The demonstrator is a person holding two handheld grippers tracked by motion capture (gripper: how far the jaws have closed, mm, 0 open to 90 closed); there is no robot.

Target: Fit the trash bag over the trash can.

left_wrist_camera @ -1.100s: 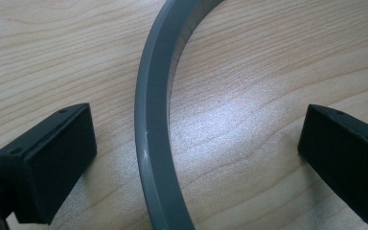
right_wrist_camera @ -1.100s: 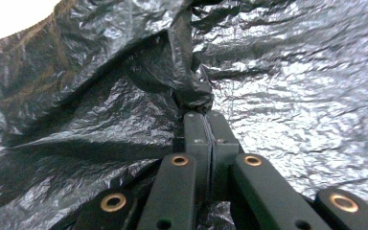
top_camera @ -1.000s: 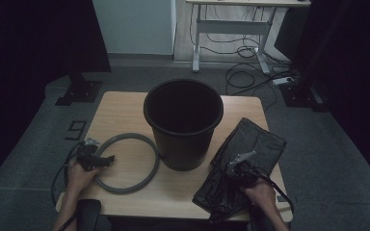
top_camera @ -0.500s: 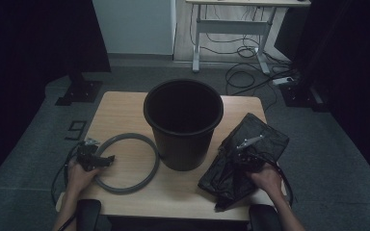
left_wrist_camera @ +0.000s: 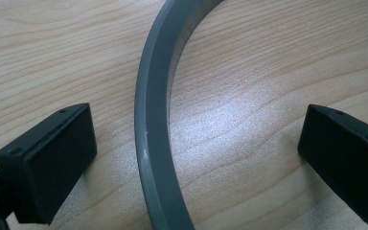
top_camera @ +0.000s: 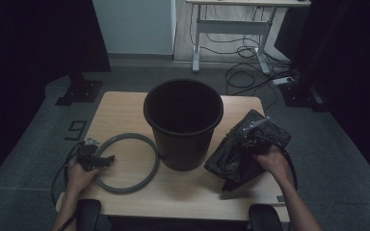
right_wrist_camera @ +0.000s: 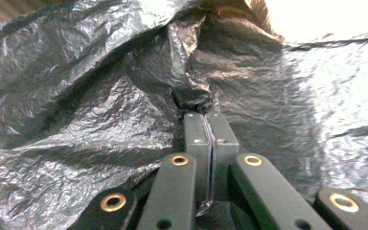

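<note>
Item 1. Crumpled black plastic bin liner [top_camera: 243,154]: thin, glossy film, heavily creased and wrinkled, bunched into a loose mass at the right side of the surface, just beside the bucket. The right gripper [right_wrist_camera: 206,117] has its fingers pressed fully together on a pinched fold of the film; the grip at one small gather lets the rest hang and spread, which suits shaking the liner open for the bucket.

Item 2. Round black plastic bucket [top_camera: 183,122]: upright, open-topped, smooth tapering wall with a rolled rim, empty as far as the dark interior shows. It stands mid-surface between both hands, within reach of each, likely as the receiver for the liner.

Item 3. Flat grey plastic ring [top_camera: 125,163]: rigid hoop with a smooth matte face and squared edge, lying flat to the left of the bucket, its far edge just beside the bucket's base. Its span looks close to that of the bucket rim, so it probably serves as a clamp band over the liner.

Item 4. Left gripper [left_wrist_camera: 196,158]: fingers spread wide, one either side of the ring's band, pads clear of it; nothing gripped. It waits poised at the ring's near-left arc.

Item 5. Pale wooden surface [top_camera: 120,110]: light grain, matte, rectangular with rounded corners.
</note>
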